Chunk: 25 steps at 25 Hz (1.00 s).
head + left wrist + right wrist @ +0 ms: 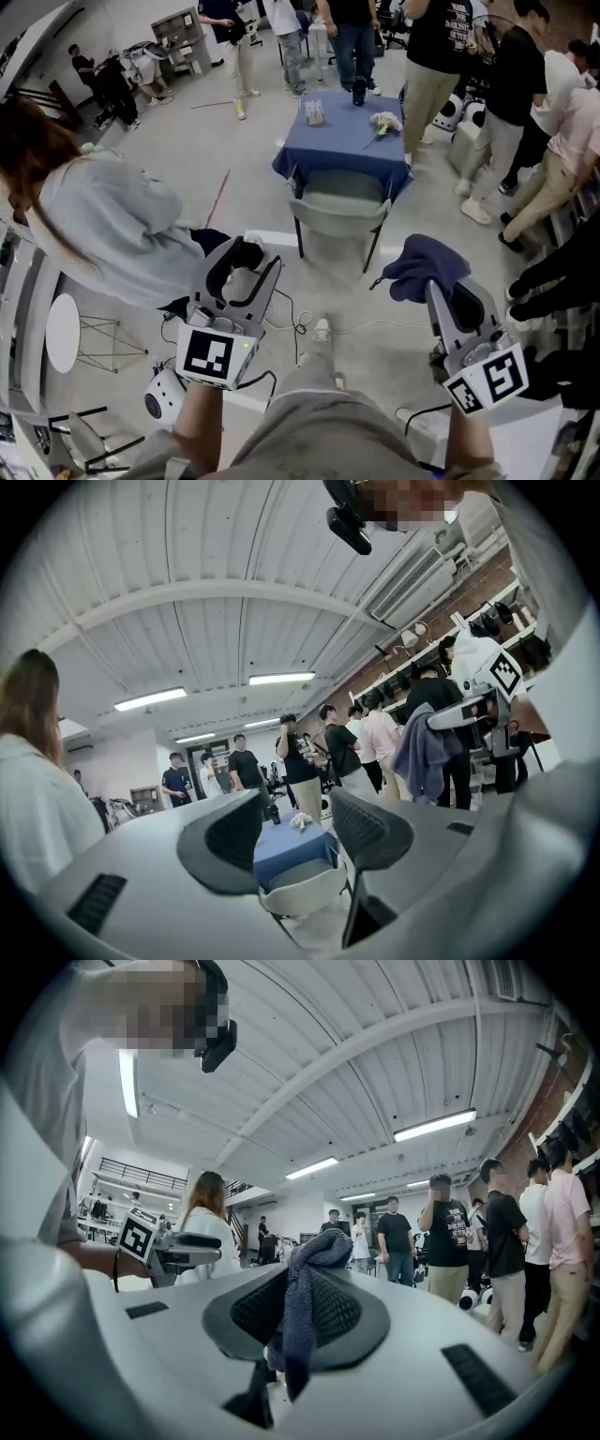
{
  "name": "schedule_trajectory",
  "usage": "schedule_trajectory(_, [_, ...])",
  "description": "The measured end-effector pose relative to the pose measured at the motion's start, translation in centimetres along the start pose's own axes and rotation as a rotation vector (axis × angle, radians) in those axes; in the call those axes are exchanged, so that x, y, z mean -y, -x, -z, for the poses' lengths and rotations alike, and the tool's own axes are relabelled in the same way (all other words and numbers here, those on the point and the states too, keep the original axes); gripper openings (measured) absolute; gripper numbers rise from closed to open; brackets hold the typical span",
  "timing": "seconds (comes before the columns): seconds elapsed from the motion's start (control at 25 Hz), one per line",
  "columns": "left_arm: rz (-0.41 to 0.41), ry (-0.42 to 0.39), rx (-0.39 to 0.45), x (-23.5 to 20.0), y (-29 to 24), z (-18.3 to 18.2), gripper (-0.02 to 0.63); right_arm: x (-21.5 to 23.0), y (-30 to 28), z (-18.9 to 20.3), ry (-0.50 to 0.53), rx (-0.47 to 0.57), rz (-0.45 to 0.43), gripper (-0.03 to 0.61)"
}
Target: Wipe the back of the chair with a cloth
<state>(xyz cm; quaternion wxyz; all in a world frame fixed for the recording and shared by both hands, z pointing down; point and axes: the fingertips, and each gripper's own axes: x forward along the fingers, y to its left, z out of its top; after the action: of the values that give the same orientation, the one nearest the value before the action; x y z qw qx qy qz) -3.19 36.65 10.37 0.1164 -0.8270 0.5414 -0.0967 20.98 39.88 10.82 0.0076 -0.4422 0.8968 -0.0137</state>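
A grey chair (pixel 339 214) stands ahead of me with its back toward me, pushed against a table with a blue cover (pixel 309 155). My right gripper (pixel 433 281) is shut on a dark blue cloth (pixel 427 265), which bunches out above the jaws and hangs between them in the right gripper view (pixel 302 1302). My left gripper (pixel 248 261) is held level to the left of the chair, open, with nothing between its jaws. Through that gap the left gripper view shows the chair (pixel 300 892) and the table (pixel 281 847). Both grippers are well short of the chair.
A person in a light grey top (pixel 112 225) bends close by my left gripper. Several people stand behind the table and along the right side. A flower bunch (pixel 382 122) and small items lie on the table. Cables (pixel 375 326) and a small white robot (pixel 161 398) lie on the floor.
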Motion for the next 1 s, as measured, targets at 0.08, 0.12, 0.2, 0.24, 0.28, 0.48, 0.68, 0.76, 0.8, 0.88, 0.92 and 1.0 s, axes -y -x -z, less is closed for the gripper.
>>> schedule_trajectory(0.08, [0.015,-0.012,-0.023,-0.4,-0.6,0.7,0.251,0.4,-0.5,0.5,-0.005,-0.008,-0.005,0.071])
schedule_trajectory(0.12, [0.026,-0.014,-0.038,-0.4,-0.9,1.2,0.256,0.7,-0.8,0.8,-0.008,-0.012,-0.009,0.071])
schedule_trajectory(0.2, [0.048,-0.014,-0.064,-0.4,-1.7,2.1,0.258,1.1,-1.5,1.4,-0.006,-0.016,-0.019,0.071])
schedule_trajectory(0.24, [0.055,-0.019,-0.071,-0.4,-2.1,2.4,0.259,1.3,-1.9,1.6,-0.002,-0.016,-0.024,0.071])
schedule_trajectory(0.28, [0.058,-0.027,-0.073,-0.7,-2.6,2.7,0.259,1.5,-2.2,1.8,0.002,-0.016,-0.029,0.071])
schedule_trajectory(0.48, [0.06,-0.067,-0.082,-2.2,-5.0,4.2,0.259,2.8,-4.6,3.0,-0.002,-0.027,-0.036,0.071])
schedule_trajectory(0.68, [0.091,-0.086,-0.115,-4.2,-7.9,6.6,0.259,4.4,-8.0,4.4,-0.011,-0.057,-0.041,0.071])
schedule_trajectory(0.76, [0.104,-0.076,-0.125,-5.3,-9.2,7.3,0.259,4.9,-9.8,4.9,-0.02,-0.075,-0.045,0.071])
schedule_trajectory(0.8, [0.11,-0.075,-0.13,-5.9,-10.0,7.7,0.259,5.2,-10.9,5.2,-0.023,-0.084,-0.046,0.071])
schedule_trajectory(0.88, [0.121,-0.065,-0.141,-7.3,-12.0,8.6,0.259,5.9,-13.2,5.8,-0.029,-0.104,-0.048,0.071])
schedule_trajectory(0.92, [0.127,-0.058,-0.148,-7.9,-13.0,9.0,0.258,6.3,-14.4,6.1,-0.033,-0.115,-0.048,0.071])
schedule_trajectory(1.0, [0.146,-0.065,-0.163,-9.2,-15.0,9.9,0.259,7.1,-16.6,6.6,-0.044,-0.138,-0.044,0.071])
